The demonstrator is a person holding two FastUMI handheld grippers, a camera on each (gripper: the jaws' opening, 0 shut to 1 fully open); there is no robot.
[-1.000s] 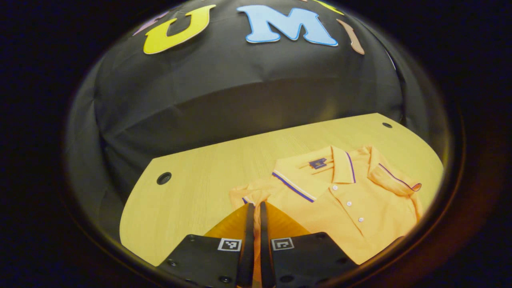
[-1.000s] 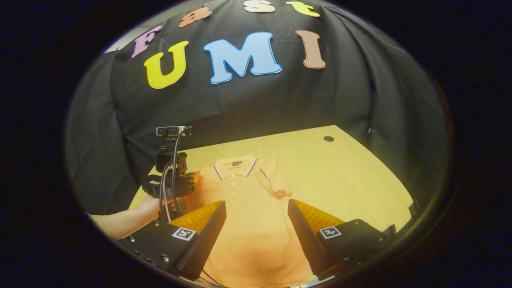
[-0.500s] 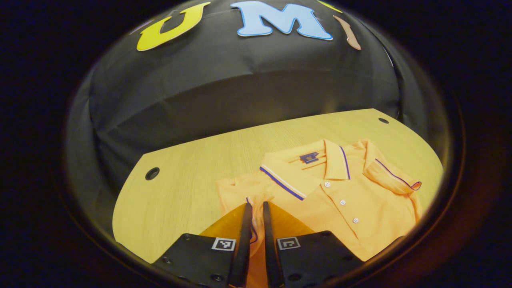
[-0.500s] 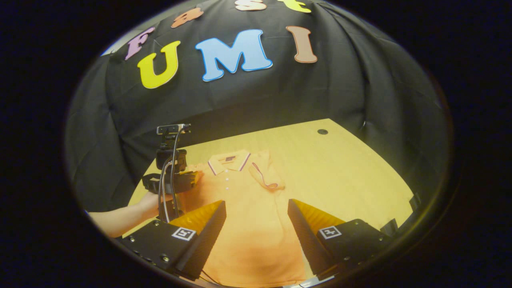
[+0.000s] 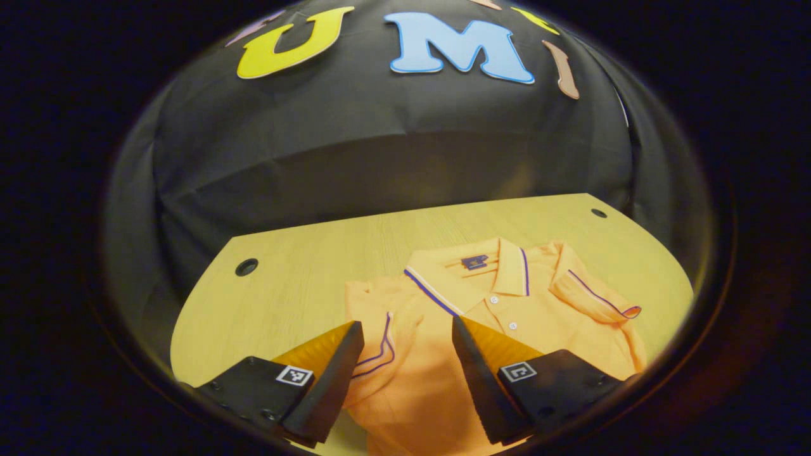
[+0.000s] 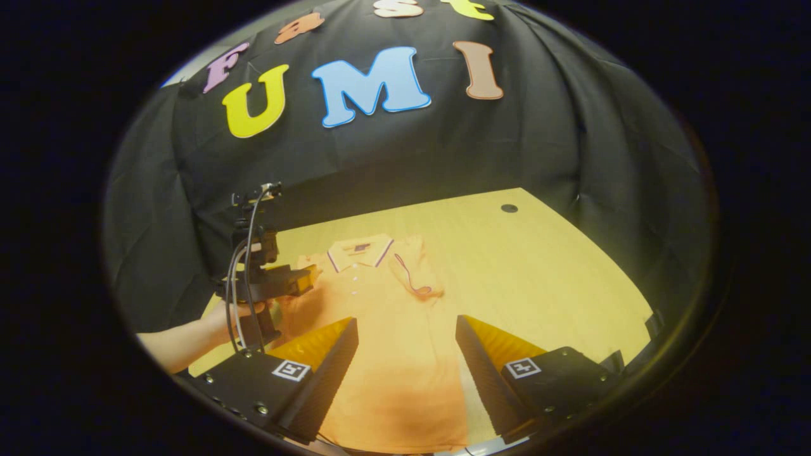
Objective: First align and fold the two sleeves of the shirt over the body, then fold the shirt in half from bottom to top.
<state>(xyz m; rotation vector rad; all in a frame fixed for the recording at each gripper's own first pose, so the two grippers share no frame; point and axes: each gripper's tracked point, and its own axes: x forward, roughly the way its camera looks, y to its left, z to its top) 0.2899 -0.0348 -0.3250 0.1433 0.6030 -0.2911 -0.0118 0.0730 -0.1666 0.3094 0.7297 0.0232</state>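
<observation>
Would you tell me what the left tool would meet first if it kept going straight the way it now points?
Most likely the orange shirt: the left tool stands open just above its folded sleeve, aimed toward the collar. Depth is unclear, so it may skim the fabric first.

A light wooden table (image 5: 304,278) with a round dark hole near each far corner carries an orange polo shirt (image 5: 507,316) lying flat, collar toward the far edge.

Left tool (image 5: 401,354) now off sleeve (image 5: 380,345).
</observation>
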